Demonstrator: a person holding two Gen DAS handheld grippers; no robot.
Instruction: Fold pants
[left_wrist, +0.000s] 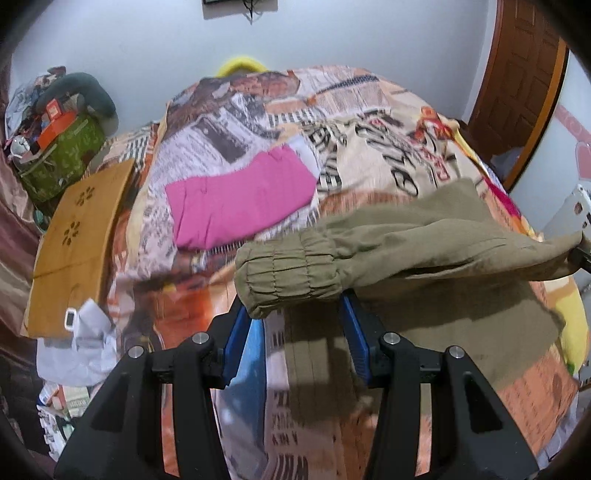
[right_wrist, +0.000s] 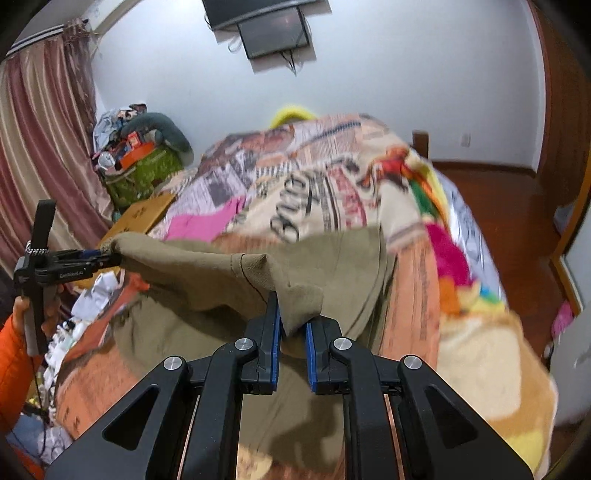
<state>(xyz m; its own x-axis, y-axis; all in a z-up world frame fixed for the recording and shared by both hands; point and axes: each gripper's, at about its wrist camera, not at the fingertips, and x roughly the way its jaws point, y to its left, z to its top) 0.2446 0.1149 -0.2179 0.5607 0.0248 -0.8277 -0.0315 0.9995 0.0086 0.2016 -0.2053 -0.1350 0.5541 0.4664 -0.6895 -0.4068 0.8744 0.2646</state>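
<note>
Olive-green pants (left_wrist: 424, 236) hang stretched between my two grippers above a bed; the rest lies on the bed (right_wrist: 229, 321). My left gripper (left_wrist: 295, 306) holds the elastic waistband (left_wrist: 288, 277) between its blue pads. It also shows in the right wrist view (right_wrist: 107, 256), gripping the fabric's left end. My right gripper (right_wrist: 293, 325) is shut on a corner of the pants fabric (right_wrist: 301, 306). The right gripper's tip shows at the right edge of the left wrist view (left_wrist: 581, 254).
The bed has a newspaper-print cover (left_wrist: 229, 122). A folded pink garment (left_wrist: 240, 199) lies on it further back. A wooden board (left_wrist: 77, 236) and a green bag (left_wrist: 62, 158) stand at the left. A curtain (right_wrist: 40, 147) hangs left, a wooden door (left_wrist: 517, 74) right.
</note>
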